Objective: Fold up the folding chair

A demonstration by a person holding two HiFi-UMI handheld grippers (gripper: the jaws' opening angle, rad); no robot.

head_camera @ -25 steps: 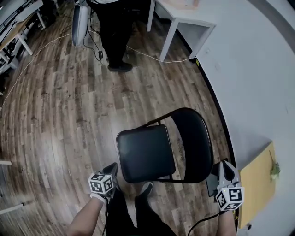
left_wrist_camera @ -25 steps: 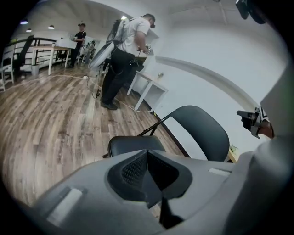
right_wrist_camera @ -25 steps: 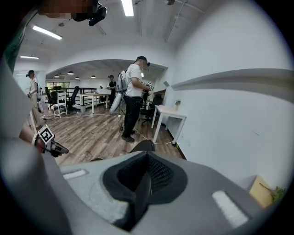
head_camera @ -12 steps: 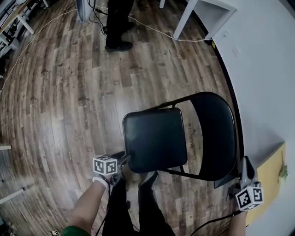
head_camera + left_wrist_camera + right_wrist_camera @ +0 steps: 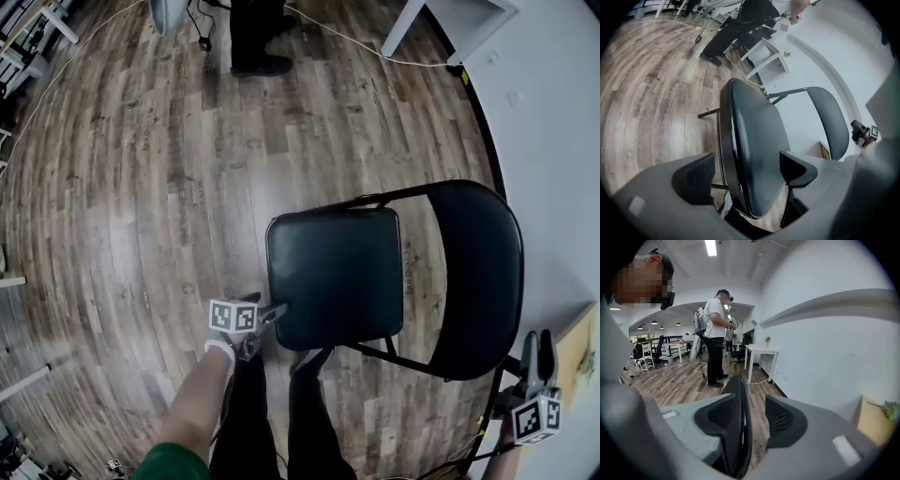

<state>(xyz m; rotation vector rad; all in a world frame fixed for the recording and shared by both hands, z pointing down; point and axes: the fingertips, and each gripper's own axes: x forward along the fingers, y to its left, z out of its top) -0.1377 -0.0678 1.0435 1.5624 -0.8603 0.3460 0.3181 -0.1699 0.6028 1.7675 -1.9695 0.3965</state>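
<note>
The folding chair stands unfolded on the wood floor, its black seat (image 5: pixel 336 277) flat and its backrest (image 5: pixel 478 277) toward the wall. My left gripper (image 5: pixel 267 319) is at the seat's near left corner. In the left gripper view the seat's edge (image 5: pixel 754 154) runs between the jaws, which are opening wide, and neither pad (image 5: pixel 797 168) touches it. My right gripper (image 5: pixel 536 352) is low at the backrest's near end. There the backrest's thin edge (image 5: pixel 738 427) stands between the opening jaws, with a gap to the right pad (image 5: pixel 783 420).
A person (image 5: pixel 258 37) stands farther off on the floor, next to a white table (image 5: pixel 441 23) and a cable (image 5: pixel 56 75). The white wall (image 5: pixel 553 141) is close behind the chair, with a yellowish board (image 5: pixel 581 347) leaning on it. My own legs (image 5: pixel 272 412) are beside the seat.
Both grippers have sunk. The left one came to the seat's corner and the right one dropped to the backrest's near end. The chair looks larger and nearer in the head view.
</note>
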